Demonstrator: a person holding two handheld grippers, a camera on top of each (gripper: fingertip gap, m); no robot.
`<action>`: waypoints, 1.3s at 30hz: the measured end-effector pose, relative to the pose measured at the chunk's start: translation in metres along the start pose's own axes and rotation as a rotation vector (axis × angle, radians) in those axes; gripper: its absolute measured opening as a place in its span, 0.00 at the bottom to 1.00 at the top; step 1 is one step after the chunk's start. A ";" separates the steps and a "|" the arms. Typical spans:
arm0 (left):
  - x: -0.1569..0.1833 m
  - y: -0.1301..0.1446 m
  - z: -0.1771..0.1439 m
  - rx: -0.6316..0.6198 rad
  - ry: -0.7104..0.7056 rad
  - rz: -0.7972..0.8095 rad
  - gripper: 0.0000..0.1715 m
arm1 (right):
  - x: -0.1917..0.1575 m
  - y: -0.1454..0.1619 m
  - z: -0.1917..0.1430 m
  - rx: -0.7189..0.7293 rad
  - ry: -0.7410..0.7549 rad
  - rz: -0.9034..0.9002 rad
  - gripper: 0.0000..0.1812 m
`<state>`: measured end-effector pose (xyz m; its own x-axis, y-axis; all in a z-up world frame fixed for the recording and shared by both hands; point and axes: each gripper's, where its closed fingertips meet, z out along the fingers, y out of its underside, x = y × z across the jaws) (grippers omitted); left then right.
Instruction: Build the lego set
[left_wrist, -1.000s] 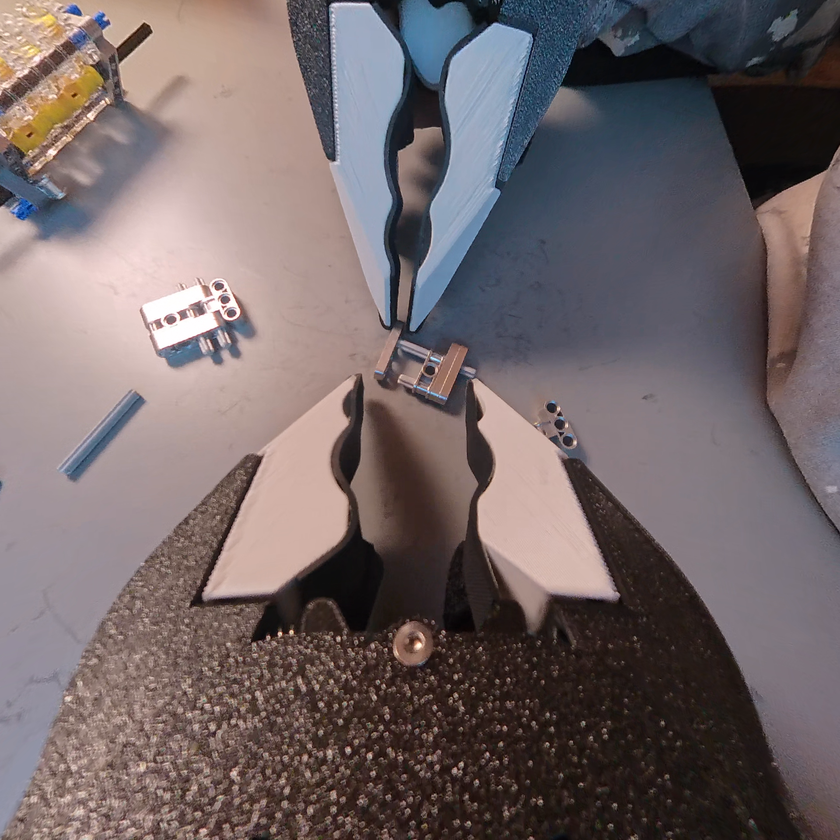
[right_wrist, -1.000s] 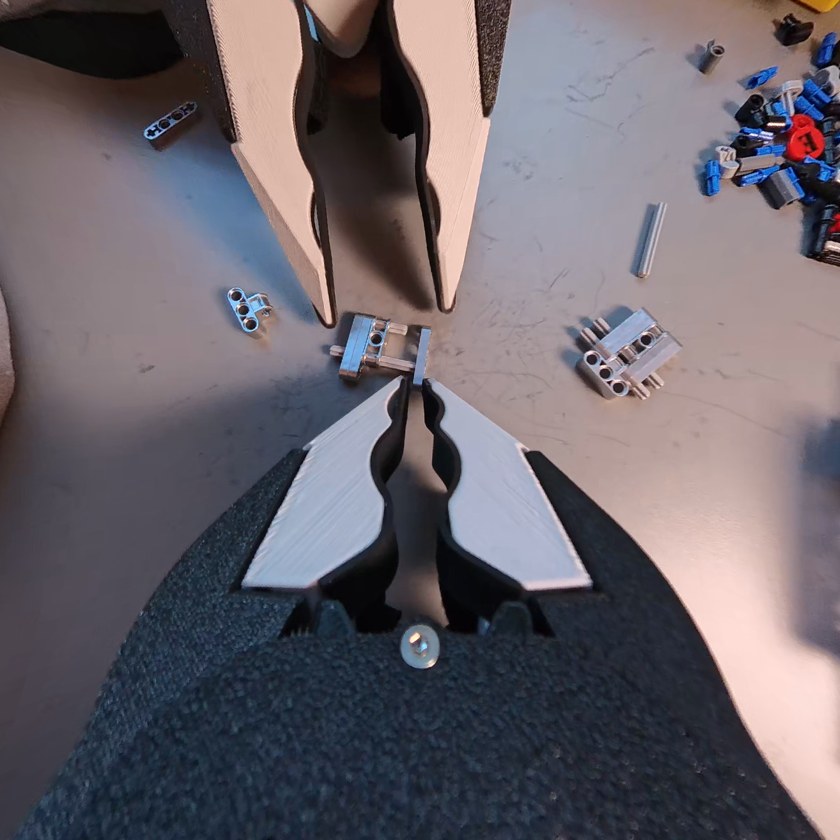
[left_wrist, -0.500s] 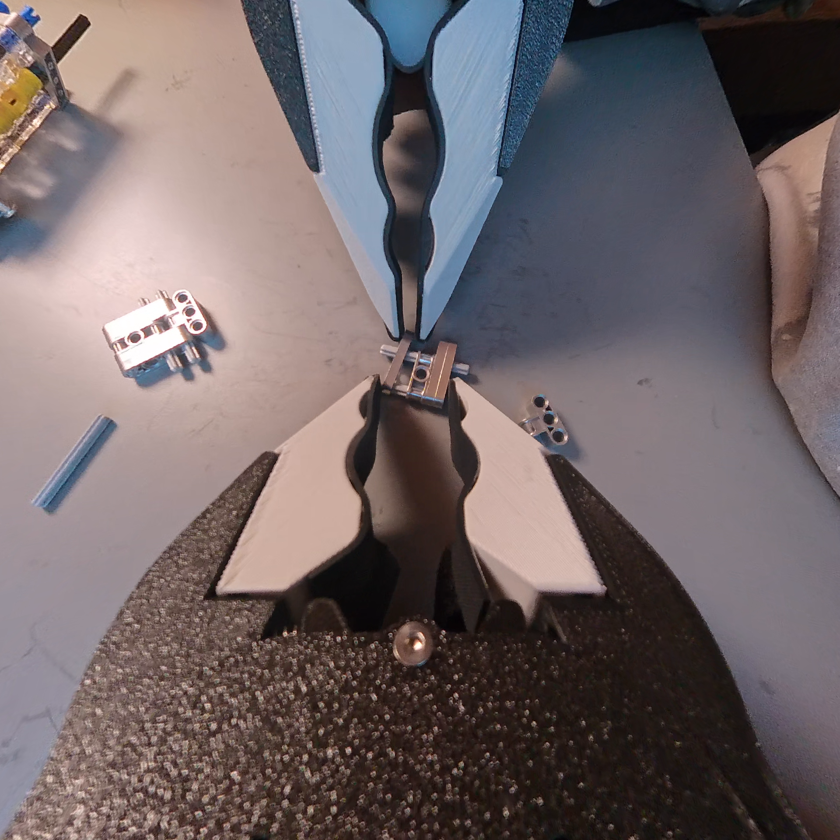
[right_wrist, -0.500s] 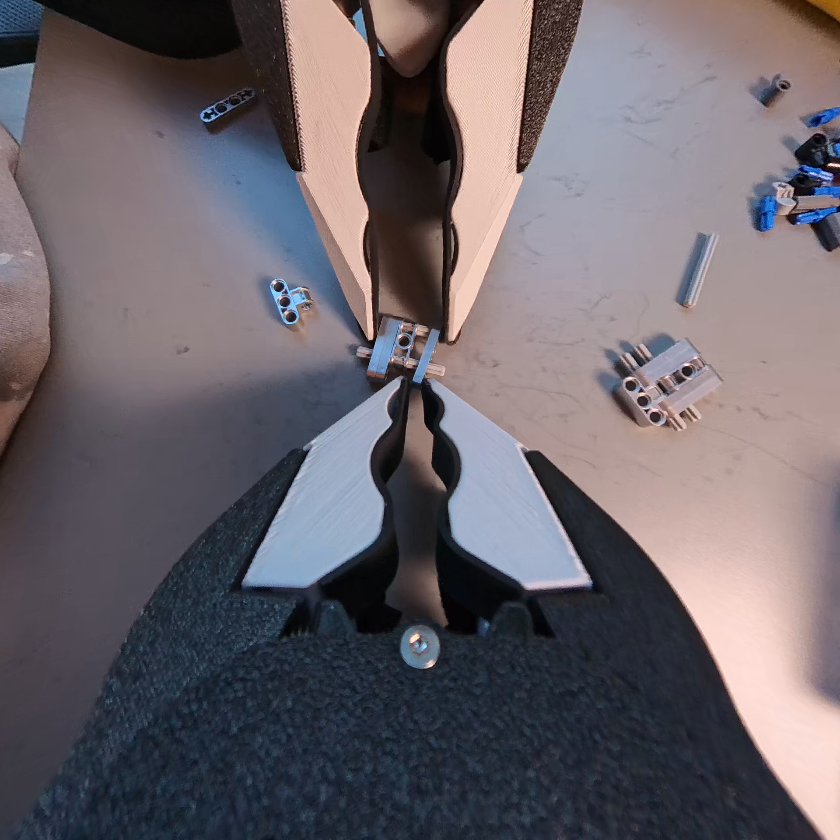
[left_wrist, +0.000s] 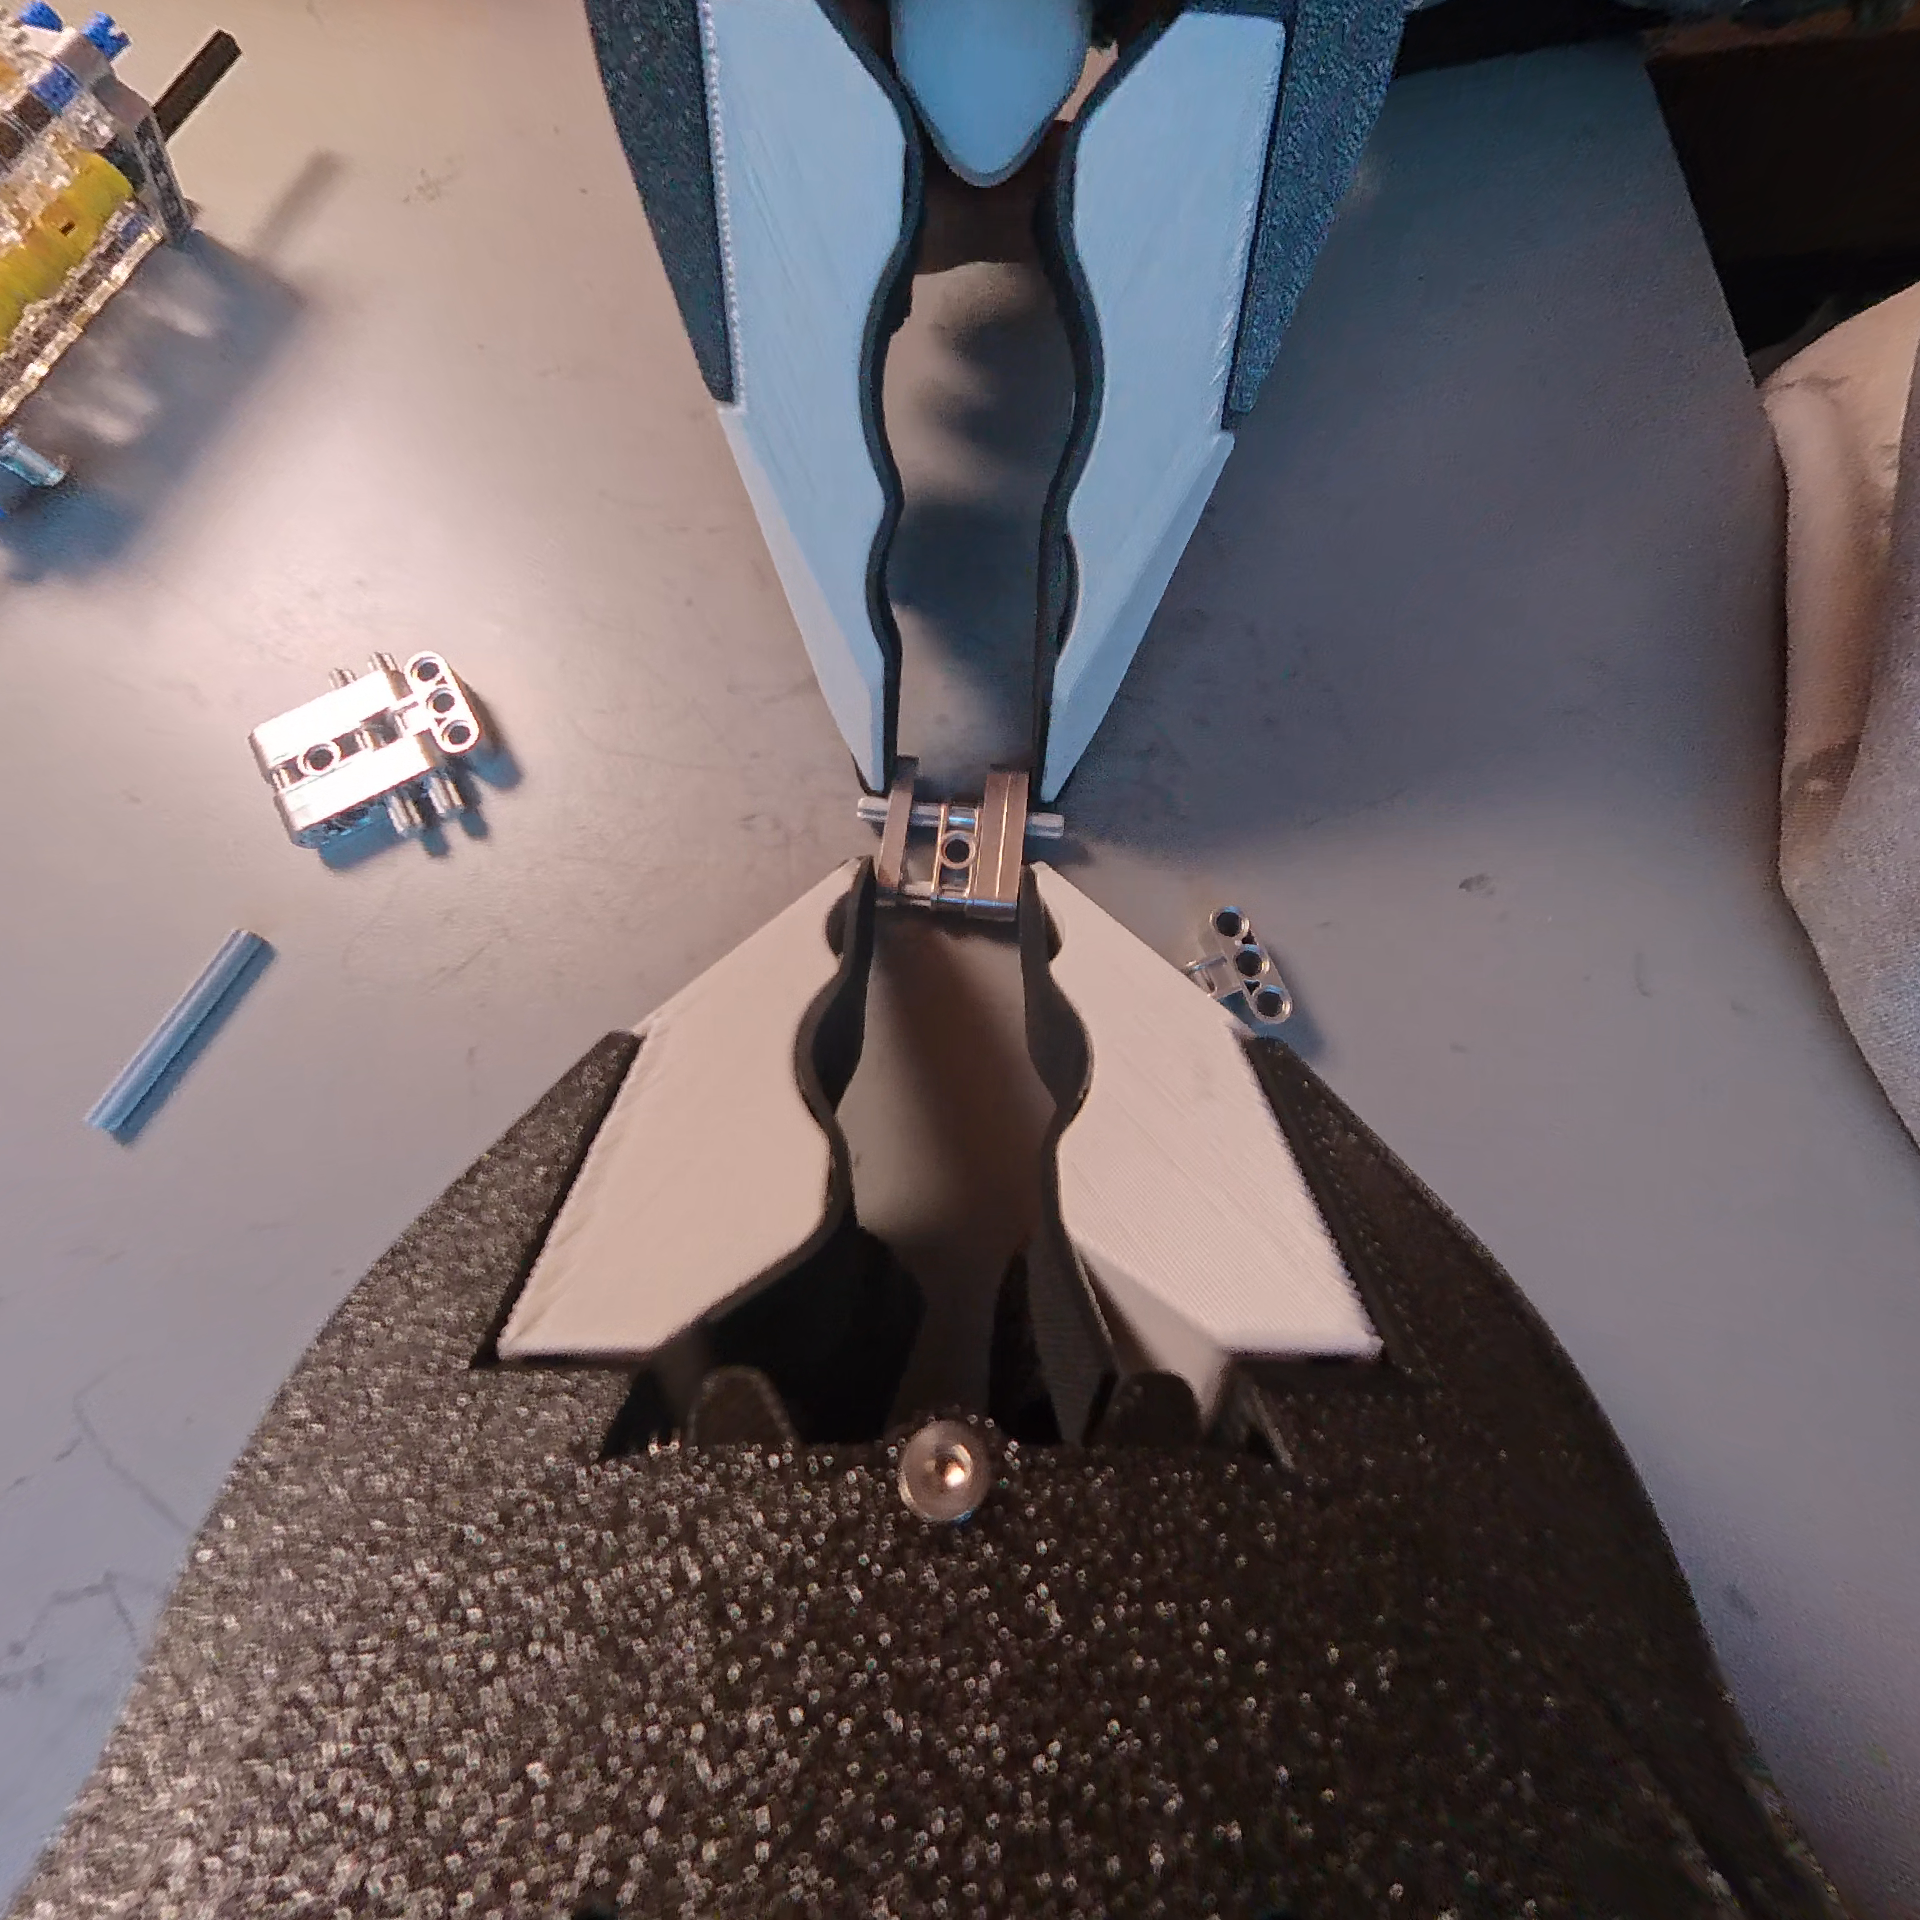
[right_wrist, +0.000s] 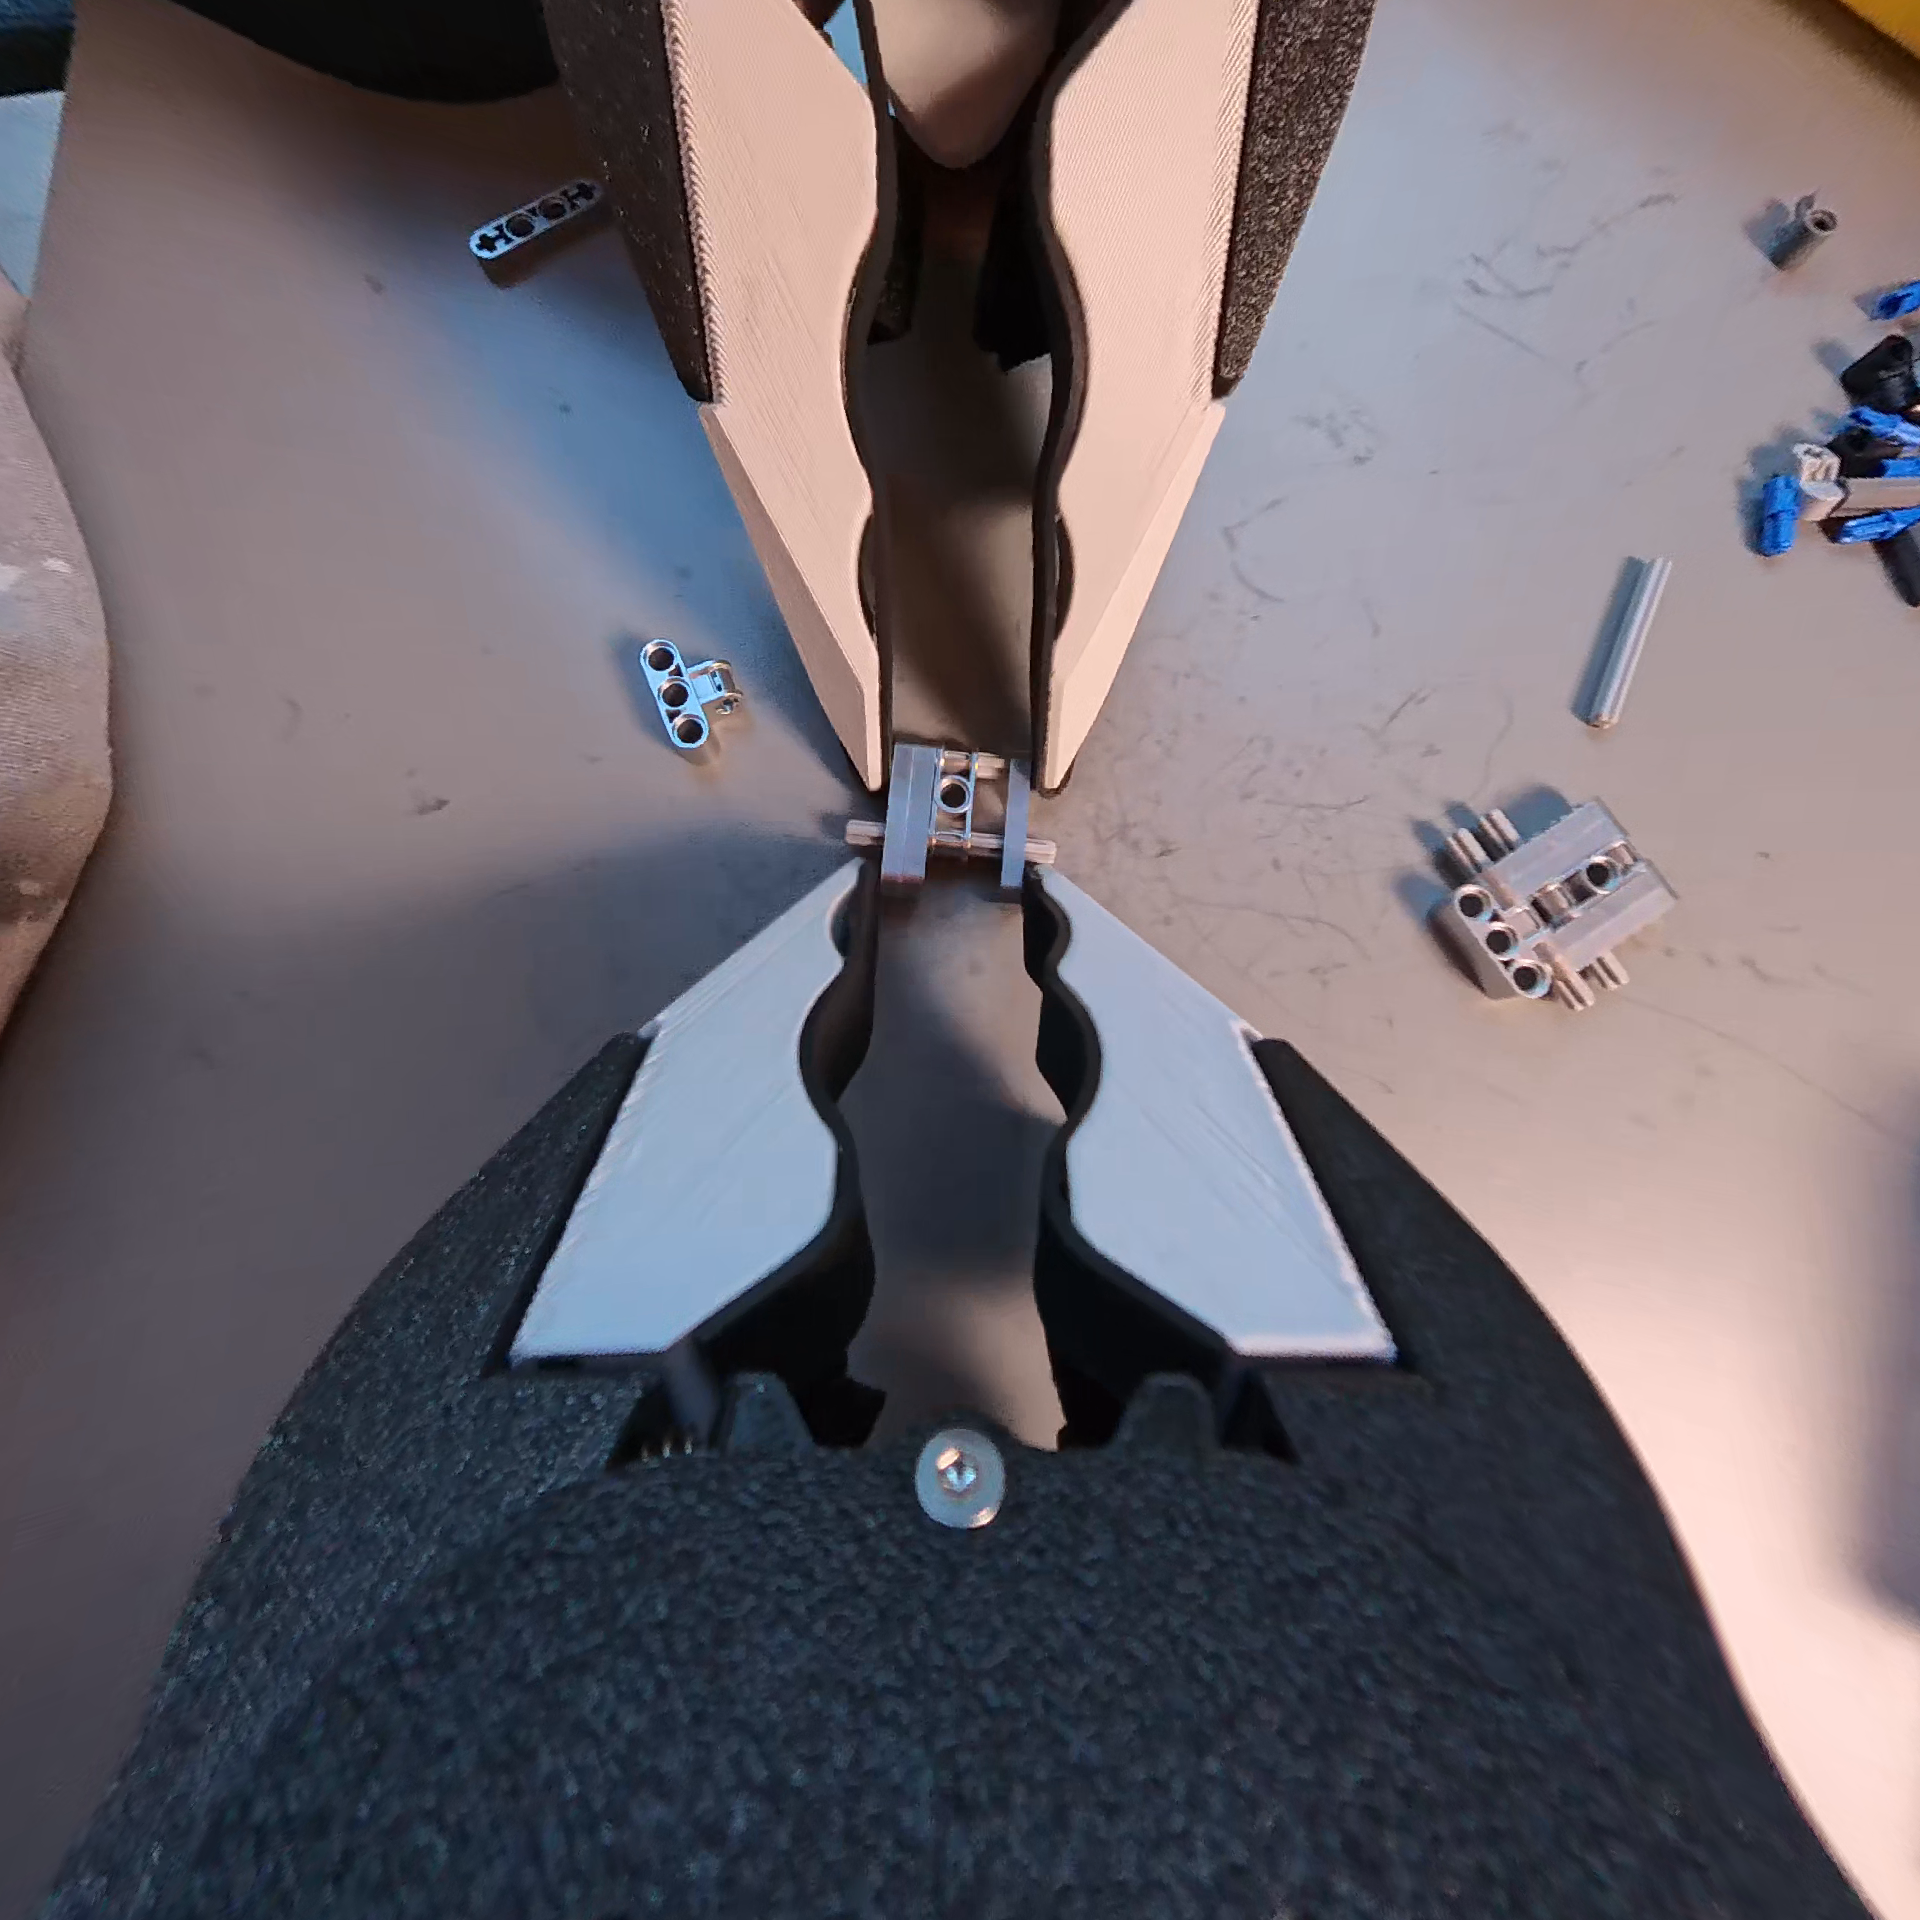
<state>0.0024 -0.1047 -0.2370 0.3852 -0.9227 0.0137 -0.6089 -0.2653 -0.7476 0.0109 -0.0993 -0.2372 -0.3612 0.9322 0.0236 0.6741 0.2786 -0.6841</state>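
A small grey pin-and-beam assembly (left_wrist: 951, 847) lies on the grey table (left_wrist: 1403, 520), between two grippers that face each other. My left gripper (left_wrist: 948, 878) has its fingertips pressed on both sides of the assembly's near end, shut on it. My right gripper (left_wrist: 966, 774) comes from the far side, and its jaws stand apart about as wide as the assembly. In the right wrist view my right gripper (right_wrist: 948, 883) is open, its tips just short of the assembly (right_wrist: 951, 821). The left gripper (right_wrist: 961, 774) flanks the assembly from beyond.
A larger grey assembly (left_wrist: 364, 748) (right_wrist: 1548, 914), a grey axle (left_wrist: 177, 1029) (right_wrist: 1621, 655) and a three-hole piece (left_wrist: 1247, 966) (right_wrist: 681, 696) lie nearby. There is also a dark beam (right_wrist: 535, 231), blue and black pieces (right_wrist: 1860, 488), a clear-and-yellow build (left_wrist: 62, 208) and cloth (left_wrist: 1849, 727) at the table edge. Both grippers' tips are close together, under 4 cm apart. The grey axle (right_wrist: 1621, 655) is about equally far from each gripper, around 12 cm. It is also in sight in the left wrist view (left_wrist: 191, 1012).
My right gripper was shut on the assembly's thin end plate and has opened. My left gripper has narrowed onto the assembly, whose end plate now sits closer to its block.
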 end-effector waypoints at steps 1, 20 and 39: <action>-0.001 0.000 0.000 -0.001 -0.003 -0.009 0.15 | 0.001 0.000 0.000 -0.004 0.010 -0.004 0.13; -0.001 0.002 -0.002 -0.061 -0.046 -0.014 0.15 | 0.001 -0.001 0.001 0.013 0.006 -0.009 0.12; 0.000 0.002 -0.001 -0.095 -0.048 -0.092 0.14 | 0.000 -0.001 0.000 0.003 -0.024 -0.019 0.12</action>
<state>0.0000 -0.1053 -0.2380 0.4735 -0.8796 0.0458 -0.6316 -0.3753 -0.6785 0.0103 -0.0996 -0.2370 -0.3893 0.9209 0.0187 0.6650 0.2951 -0.6861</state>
